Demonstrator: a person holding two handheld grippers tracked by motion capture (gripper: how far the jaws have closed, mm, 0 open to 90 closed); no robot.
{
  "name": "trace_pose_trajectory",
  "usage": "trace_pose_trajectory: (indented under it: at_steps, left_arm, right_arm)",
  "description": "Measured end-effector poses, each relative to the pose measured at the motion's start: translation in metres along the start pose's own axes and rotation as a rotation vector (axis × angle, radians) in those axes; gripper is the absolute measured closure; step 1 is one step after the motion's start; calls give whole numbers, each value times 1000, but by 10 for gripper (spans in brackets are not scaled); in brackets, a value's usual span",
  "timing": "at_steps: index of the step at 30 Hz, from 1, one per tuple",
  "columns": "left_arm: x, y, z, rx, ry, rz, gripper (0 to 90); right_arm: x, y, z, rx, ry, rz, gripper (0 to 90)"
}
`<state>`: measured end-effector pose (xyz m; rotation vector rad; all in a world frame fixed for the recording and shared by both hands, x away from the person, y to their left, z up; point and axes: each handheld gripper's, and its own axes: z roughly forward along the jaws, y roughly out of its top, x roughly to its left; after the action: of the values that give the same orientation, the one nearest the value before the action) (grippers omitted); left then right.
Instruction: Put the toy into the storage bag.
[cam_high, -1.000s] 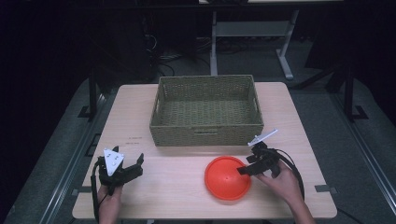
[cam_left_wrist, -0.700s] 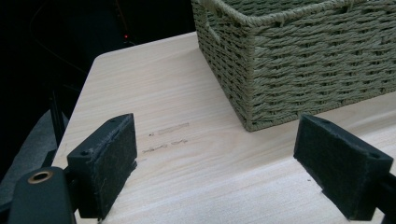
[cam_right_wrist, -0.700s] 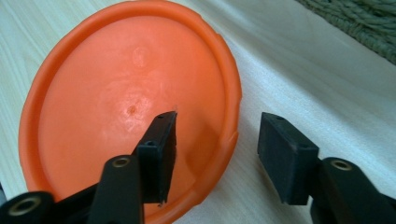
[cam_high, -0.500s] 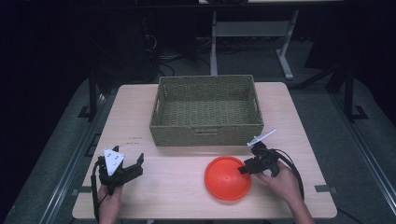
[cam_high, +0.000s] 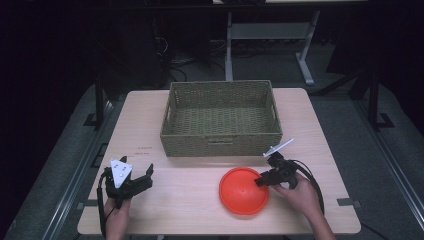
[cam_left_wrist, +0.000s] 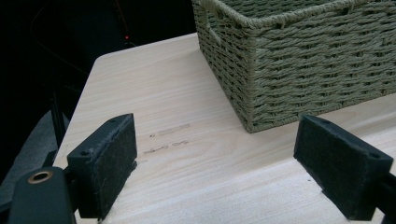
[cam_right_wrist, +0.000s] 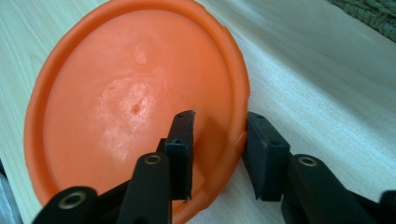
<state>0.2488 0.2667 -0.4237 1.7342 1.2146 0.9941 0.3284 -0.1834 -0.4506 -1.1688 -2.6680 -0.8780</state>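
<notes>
Straddling the near rim of an orange plate (cam_high: 244, 190), the right gripper (cam_high: 261, 181) sits at the plate's right edge, held low over the light wooden table (cam_high: 310, 125) by the person's right hand (cam_high: 299, 195). In the right gripper view one black jaw rests inside the plate's shallow bowl and the other stands outside the rim, with the rim (cam_right_wrist: 240, 100) between them. The jaws have just been closing in on it; the outer pad looks to be touching the edge, but a sliver of gap seems to remain on the inner side, so I would not call it a firm grip yet. The plate lies flat on the table, right side up, in the front half, a little to the right of centre and just in front of the woven basket (cam_high: 220, 145), apart from it.

Over at the front left corner, the left gripper (cam_high: 142, 179) rests near the table edge in the person's left hand (cam_high: 117, 212), well away from the plate. Its jaws are spread wide with nothing but bare tabletop between them, and in the left gripper view they point toward the basket's near corner (cam_left_wrist: 247, 93). A black cable (cam_high: 312, 182) loops from the right gripper around the wrist.
</notes>
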Motion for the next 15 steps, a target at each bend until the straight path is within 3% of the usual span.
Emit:
trace_pose_trajectory:
  at_steps: [15]
  left_arm:
    - [0, 0, 0, -1, 1, 0, 128]
  right_arm:
    - [-3, 3, -13, -37, 47, 22, 775]
